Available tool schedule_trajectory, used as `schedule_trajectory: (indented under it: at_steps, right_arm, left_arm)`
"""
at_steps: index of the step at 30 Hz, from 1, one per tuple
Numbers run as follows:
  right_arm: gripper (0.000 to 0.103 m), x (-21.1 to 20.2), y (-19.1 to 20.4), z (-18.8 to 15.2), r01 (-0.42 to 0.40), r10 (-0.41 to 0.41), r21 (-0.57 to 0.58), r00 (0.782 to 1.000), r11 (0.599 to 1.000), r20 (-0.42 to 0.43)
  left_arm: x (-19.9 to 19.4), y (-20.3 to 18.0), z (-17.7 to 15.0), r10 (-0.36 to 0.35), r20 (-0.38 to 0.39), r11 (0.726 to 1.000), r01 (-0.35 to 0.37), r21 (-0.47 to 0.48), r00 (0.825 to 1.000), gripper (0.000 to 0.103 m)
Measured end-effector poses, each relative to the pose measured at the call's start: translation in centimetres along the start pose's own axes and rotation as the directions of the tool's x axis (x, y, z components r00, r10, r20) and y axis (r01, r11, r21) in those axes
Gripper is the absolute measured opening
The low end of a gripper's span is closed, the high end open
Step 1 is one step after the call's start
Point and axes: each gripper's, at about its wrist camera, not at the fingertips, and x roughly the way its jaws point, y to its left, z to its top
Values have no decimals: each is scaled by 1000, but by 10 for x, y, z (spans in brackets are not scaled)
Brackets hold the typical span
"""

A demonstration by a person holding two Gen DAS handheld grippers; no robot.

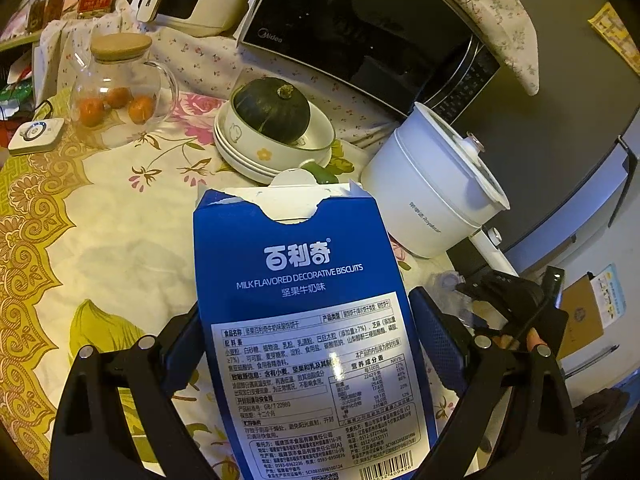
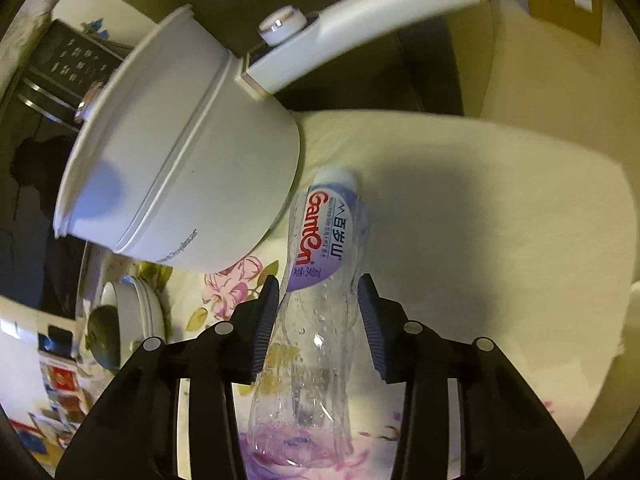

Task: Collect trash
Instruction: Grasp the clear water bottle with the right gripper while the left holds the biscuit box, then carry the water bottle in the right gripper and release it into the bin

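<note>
Two grips, left fingers (image 1: 308,344) pinching biscuit box (image 1: 304,304), right fingers (image 2: 318,320) pinching empty bottle (image 2: 316,280)

Blue biscuit box (image 1: 304,280), clear bottle (image 2: 316,300) purple-labelled, white pot (image 2: 180,160), floral tablecloth (image 1: 100,220)

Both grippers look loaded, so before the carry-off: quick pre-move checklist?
1. Left gripper closed on the blue biscuit box: ok, pads press both sides.
2. Right gripper on the crushed water bottle: ok, pads on both sides.
3. Bottle lifted off the tablecloth: cannot tell.
4. Bottle free of the white electric pot: cannot tell, the cap end sits right beside the pot wall.
5. Box top torn open, contents secure: cannot tell, inside hidden.
6. Trash bin in sight: not ok, none in either view.
</note>
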Motion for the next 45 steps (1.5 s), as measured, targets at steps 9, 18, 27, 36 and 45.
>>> schedule_trajectory:
  at_steps: [9, 18, 27, 36, 45]
  right_arm:
    - [32, -53, -20, 2, 85, -66, -181, 991, 980, 113]
    - [32, -89, -42, -28, 131, -86, -327, 985, 936, 149]
    - [32, -142, -87, -58, 151, -89, -390, 981, 909, 173]
    - [32, -172, -158, -88, 197, -152, -384, 978, 902, 144]
    - [59, -188, -217, -123, 295, -262, -408, 956, 864, 135]
  left_arm:
    - [-6, -12, -10, -16, 3, 999, 16, 36, 1000, 91]
    - [-11, -35, -31, -48, -1, 996, 48, 79, 999, 91]
    - [-26, -59, -56, -91, -11, 985, 91, 146, 996, 91]
    - [-37, -93, -87, -139, -36, 960, 144, 239, 990, 91]
    - [-29, -146, -141, -192, -135, 913, 227, 339, 972, 91]
